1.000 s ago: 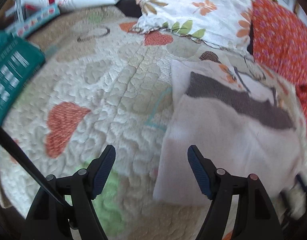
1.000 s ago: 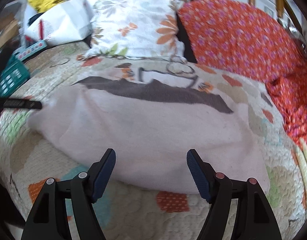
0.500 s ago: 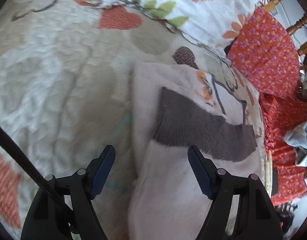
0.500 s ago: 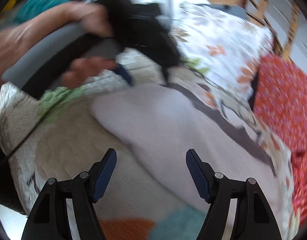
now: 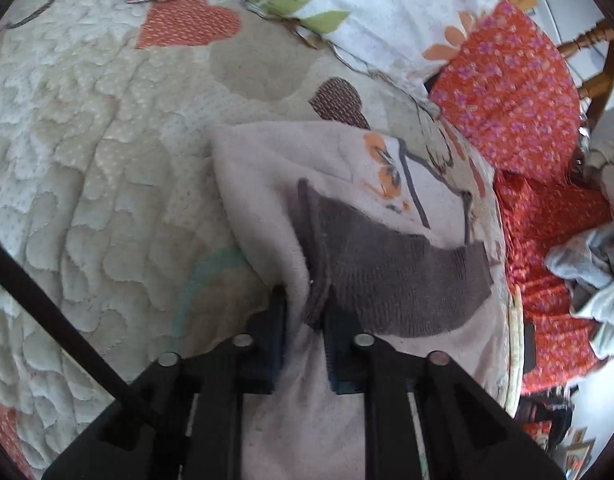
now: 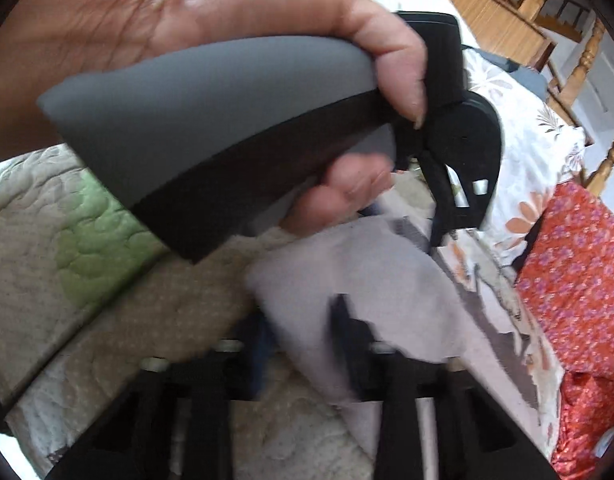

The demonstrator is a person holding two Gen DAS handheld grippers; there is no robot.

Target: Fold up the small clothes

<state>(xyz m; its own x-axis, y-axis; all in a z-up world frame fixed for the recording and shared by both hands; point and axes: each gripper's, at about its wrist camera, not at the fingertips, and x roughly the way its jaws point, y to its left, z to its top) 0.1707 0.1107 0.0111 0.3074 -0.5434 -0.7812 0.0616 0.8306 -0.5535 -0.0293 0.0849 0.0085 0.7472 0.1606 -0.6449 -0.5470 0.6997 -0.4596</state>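
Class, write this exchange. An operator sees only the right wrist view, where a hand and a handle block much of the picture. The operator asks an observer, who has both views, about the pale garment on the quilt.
Operator: Does the left tool hold the garment?
Observer: Yes. The left tool is shut on a raised fold of the pale garment.
Operator: Which part is pinched?
Observer: The end of the grey ribbed band, together with the pale edge beside it.

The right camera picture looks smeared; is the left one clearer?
Yes: the left wrist view is crisp on the garment pinched in the left tongs, edges bowed by the fisheye; the right wrist view blurs its right tongs.
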